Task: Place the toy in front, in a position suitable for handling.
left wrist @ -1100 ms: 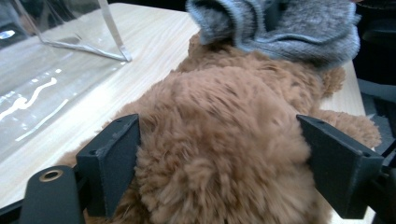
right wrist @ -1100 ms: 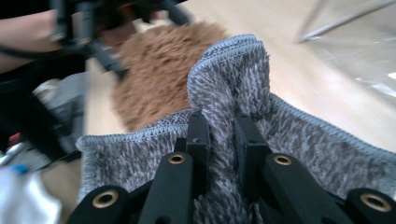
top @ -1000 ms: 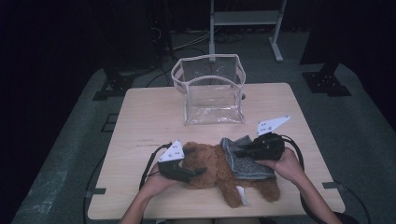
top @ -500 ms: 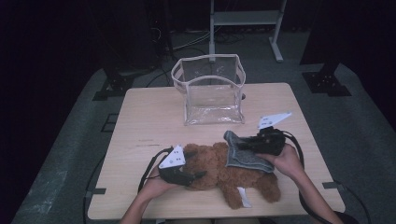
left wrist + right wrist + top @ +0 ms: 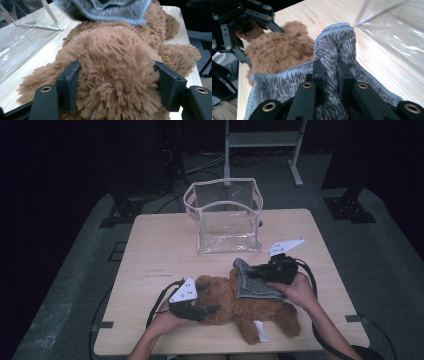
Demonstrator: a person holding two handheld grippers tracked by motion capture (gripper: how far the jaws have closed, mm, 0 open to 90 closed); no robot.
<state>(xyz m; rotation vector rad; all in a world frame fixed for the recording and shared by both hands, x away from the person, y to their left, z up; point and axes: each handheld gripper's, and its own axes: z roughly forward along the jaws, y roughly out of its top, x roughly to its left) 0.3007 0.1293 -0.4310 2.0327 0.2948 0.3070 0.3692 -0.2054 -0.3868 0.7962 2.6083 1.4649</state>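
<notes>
Teddy bear (image 5: 245, 307): brown and shaggy — lying flat along the near part of the worktop (image 5: 165, 245), head end toward the person's left, legs trailing toward the near right edge.
Bear's head (image 5: 117, 72): sitting squeezed between the two black jaws of the left tool (image 5: 212, 309).
Grey cloth (image 5: 255, 282): a fuzzy knit piece with a stitched hem — draping over the bear's middle, one fold bunching up and being pinched in the right tool (image 5: 329, 72).
</notes>
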